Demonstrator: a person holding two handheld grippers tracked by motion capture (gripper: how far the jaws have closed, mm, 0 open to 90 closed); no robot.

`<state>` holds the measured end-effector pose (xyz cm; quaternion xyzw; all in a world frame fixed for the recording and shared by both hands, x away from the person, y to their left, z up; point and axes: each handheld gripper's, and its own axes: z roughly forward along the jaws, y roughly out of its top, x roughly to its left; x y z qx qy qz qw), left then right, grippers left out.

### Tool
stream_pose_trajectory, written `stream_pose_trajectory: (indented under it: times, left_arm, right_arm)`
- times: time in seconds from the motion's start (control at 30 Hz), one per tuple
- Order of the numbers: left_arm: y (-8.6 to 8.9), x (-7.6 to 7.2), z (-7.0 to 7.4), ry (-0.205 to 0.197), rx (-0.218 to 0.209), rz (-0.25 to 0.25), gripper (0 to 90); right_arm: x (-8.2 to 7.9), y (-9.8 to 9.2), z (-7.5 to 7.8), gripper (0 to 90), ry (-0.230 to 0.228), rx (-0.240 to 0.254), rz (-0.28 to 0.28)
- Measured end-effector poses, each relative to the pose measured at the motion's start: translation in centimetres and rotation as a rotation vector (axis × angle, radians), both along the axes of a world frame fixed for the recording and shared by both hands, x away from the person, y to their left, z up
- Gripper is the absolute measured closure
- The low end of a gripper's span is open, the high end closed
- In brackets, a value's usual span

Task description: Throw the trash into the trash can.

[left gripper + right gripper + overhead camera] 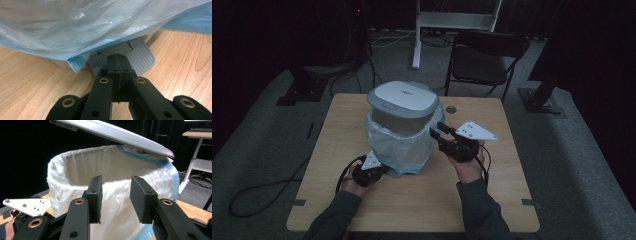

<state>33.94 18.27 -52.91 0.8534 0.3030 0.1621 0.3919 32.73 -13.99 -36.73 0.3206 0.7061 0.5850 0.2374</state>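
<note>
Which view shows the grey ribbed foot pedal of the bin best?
The left gripper view: the grey ribbed foot pedal lies close up, under the shut left gripper. In the high view the bag-lined pedal bin and that gripper cover it. The right gripper view looks at the bin's rim.

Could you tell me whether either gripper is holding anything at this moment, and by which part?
Nothing is held: the left gripper, jaws shut, presses the grey ribbed pedal of the bag-lined bin; the right gripper is open, empty.
</note>
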Motion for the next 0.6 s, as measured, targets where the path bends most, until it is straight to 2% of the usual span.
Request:
stream_pose_trajectory:
  times: [0.3, 0.6]
  left_arm:
    - [0.0, 0.0, 0.0, 0.000, -0.001, 0.002, 90.0]
    - [0.0, 0.0, 0.0, -0.002, 0.004, 0.002, 90.0]
  right_arm:
    - [-0.2, -1.3, -1.6, 59.8, 0.036, -0.026, -0.026]
    - [-0.3, -1.7, -3.4, 58.7, 0.072, -0.070, -0.026]
